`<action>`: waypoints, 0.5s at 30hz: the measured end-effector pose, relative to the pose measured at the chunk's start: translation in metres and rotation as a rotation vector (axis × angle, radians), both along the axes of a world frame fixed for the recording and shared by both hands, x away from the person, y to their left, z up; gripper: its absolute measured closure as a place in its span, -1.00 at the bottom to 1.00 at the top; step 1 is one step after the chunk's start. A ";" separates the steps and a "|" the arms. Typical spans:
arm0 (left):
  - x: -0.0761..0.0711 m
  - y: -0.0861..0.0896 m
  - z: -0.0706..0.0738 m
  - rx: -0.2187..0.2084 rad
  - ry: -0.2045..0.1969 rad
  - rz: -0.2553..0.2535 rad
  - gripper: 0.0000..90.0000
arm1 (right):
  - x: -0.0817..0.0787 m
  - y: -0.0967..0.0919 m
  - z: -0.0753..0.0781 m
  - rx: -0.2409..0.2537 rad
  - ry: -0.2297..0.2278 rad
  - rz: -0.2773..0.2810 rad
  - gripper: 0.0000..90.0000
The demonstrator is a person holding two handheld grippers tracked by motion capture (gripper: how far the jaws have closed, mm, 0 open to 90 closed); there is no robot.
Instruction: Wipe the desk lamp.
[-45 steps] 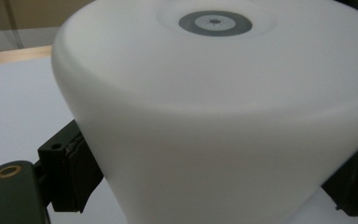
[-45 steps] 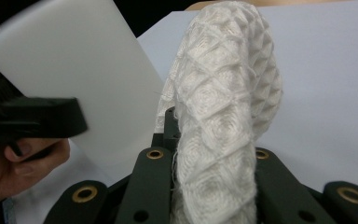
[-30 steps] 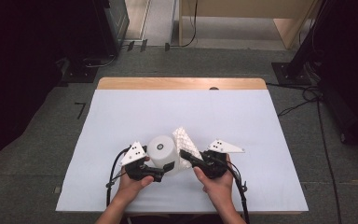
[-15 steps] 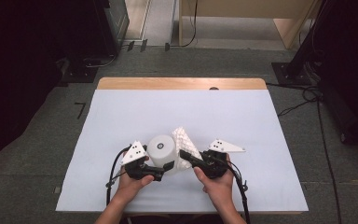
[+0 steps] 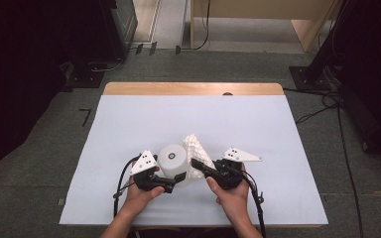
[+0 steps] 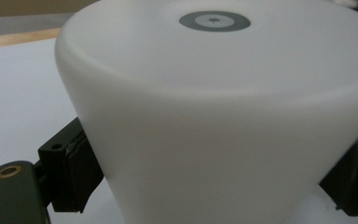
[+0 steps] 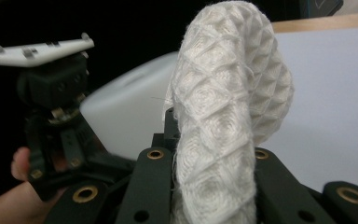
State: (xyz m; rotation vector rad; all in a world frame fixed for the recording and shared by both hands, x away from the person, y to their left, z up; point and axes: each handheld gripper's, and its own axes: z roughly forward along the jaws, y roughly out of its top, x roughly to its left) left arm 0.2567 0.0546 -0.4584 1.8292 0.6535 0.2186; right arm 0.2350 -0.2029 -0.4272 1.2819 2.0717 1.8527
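1. Two grippers share this job, so start at the left: the left gripper (image 5: 174, 179) has its jaws clamped on the lower wall of the white cup (image 5: 172, 159), one black pad pressing each side, as the left gripper view shows on the cup (image 6: 223, 121). The cup stands upside down, base upward, on the white table cover (image 5: 129, 124), near the front edge and left of centre. I judge the grip low enough to steady it; hold it firm and level, and do not squeeze harder, since the wall looks smooth and tapered and could slip upward out of the pads.

2. Two things meet in the middle: the cup and the white waffle cloth (image 5: 198, 153), which rises in a peak just beside the cup's right side. Whether they touch I cannot tell. The work in hand looks like wiping the cup, so bring the cloth flat against the wall instead of leading with its thin folded edge.

3. One fold of cloth (image 7: 223, 140) stands between the jaws of the right gripper (image 5: 194, 163), which are closed on its lower part. Keep that pinch tight, sweep around the cup with small wrist turns, and steer clear of the left gripper's grey plate (image 7: 37, 50), which sits close by.
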 end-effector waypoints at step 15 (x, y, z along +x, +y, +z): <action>0.009 0.006 -0.015 0.204 -0.099 0.143 -0.82 | 0.009 -0.030 -0.003 0.008 -0.001 -0.104 0.76</action>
